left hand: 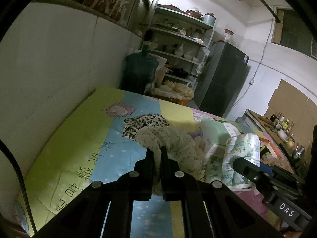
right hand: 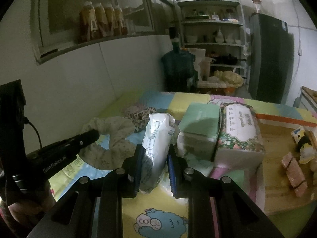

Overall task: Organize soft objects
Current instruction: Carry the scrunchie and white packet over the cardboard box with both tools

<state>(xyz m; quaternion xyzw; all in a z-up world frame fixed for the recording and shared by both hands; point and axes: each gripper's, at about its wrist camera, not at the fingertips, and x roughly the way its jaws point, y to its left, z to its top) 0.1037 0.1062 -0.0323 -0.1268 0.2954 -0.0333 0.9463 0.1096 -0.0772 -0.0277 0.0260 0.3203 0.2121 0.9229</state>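
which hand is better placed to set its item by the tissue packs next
Right, probably. The right gripper is shut on the white pack, just beside the tissue packs. The left gripper is shut on the floral cloth, further from them.

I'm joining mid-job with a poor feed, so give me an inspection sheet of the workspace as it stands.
Surface: colourful cartoon quilt spread flat beside the wall.
Job's things: pale floral cloth bunched, leopard-print cloth behind it; soft tissue pack; green box and floral tissue pack side by side.
Clutter: wooden tray with small snack packets at the right.
Grippers: left gripper shut on the pale floral cloth; right gripper shut on the soft tissue pack.
Cables: one black cable at the left gripper's body.
Surroundings: shelf rack, water jug, dark fridge.
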